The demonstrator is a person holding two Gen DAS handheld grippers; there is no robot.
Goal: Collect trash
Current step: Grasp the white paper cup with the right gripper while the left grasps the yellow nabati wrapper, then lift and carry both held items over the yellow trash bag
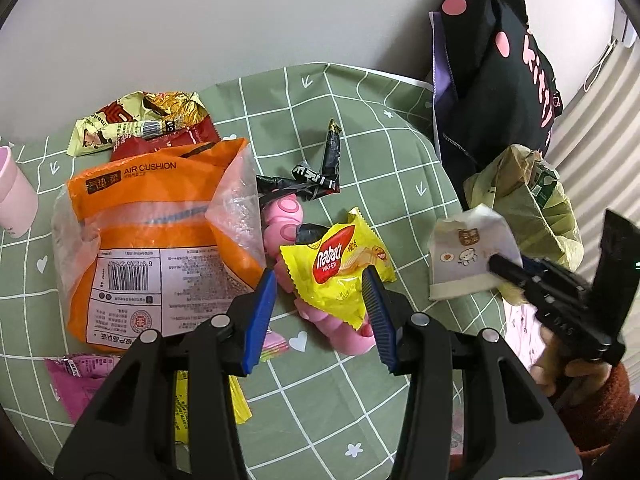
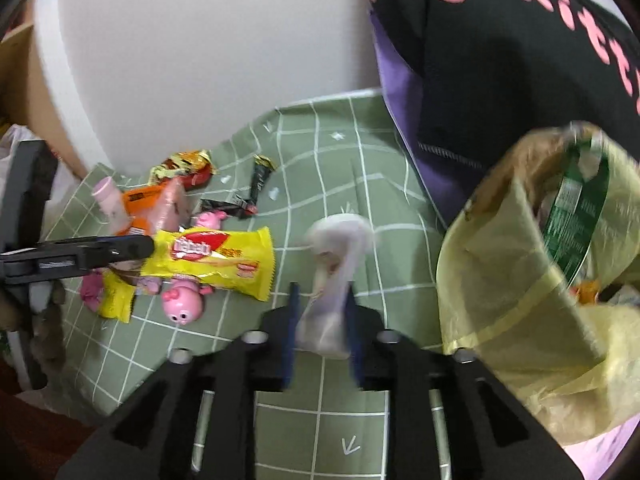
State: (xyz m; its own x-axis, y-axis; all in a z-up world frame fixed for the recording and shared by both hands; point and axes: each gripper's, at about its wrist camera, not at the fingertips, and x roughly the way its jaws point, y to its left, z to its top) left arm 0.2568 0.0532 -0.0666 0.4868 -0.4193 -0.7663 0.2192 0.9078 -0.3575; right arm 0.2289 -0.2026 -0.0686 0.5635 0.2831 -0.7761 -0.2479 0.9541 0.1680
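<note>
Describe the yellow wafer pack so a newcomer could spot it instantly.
Start at the big orange bag on the green checked tablecloth. Just right of it, atop a pink toy, lies the yellow wafer pack. It alone is bright yellow with a red oval logo.

Green cloth [image 1: 360, 128], white grid lines with small hearts and arrows, covering the tabletop.

Pink pig toy [image 2: 184, 304], plastic, lying near the cloth's middle, partly under wrappers; the same toy shows as a pink body [image 1: 336, 320] in the left wrist view.

Pink cup [image 1: 14, 196], at the cloth's left edge in the left wrist view, upright.

Black fabric bag [image 1: 500, 92], pink dots and pink lettering, purple lining visible, standing at the far right corner of the cloth against the wall.

Pale grey wall [image 1: 240, 20] behind the far edge.

White slatted blind [image 1: 600, 112] with a cord, at right, beyond the black bag.
</note>
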